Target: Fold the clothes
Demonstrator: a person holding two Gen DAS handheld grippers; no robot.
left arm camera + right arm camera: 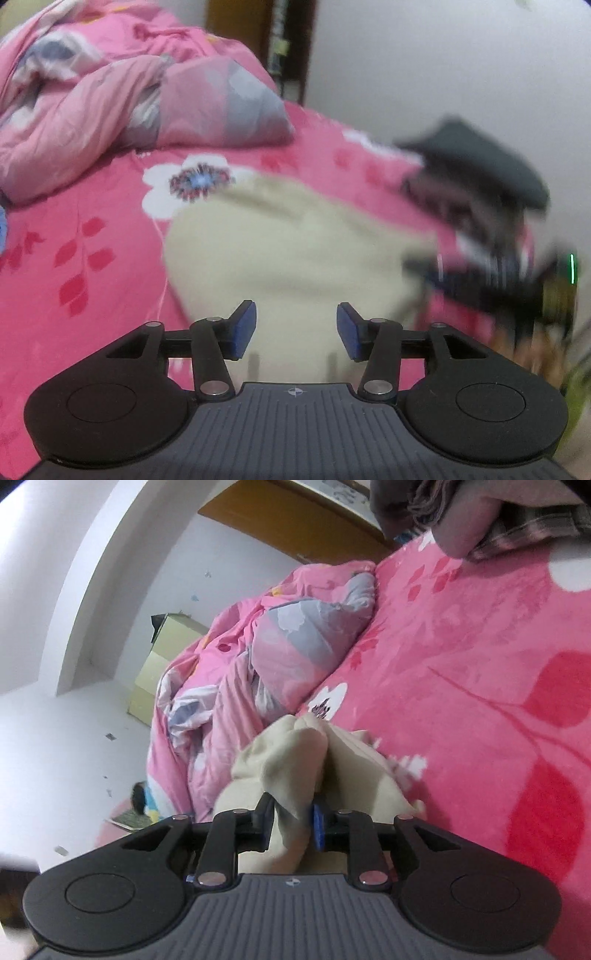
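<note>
A cream garment (280,251) lies spread on the pink floral bedsheet (81,229). My left gripper (295,332) hovers over its near edge, its blue pads well apart with nothing between them. In the right wrist view the picture is rolled sideways. There my right gripper (291,823) is shut on a bunched fold of the cream garment (295,746), and the cloth fills the gap between the pads. In the left wrist view, the right gripper's body (491,236) is a dark blur at the garment's right side.
A crumpled pink and grey quilt (110,96) is heaped at the back of the bed. Dark and plaid clothes (480,513) lie on the sheet at the top of the right wrist view. White walls, a wooden door (295,520) and a pale yellow cabinet (162,664) stand beyond the bed.
</note>
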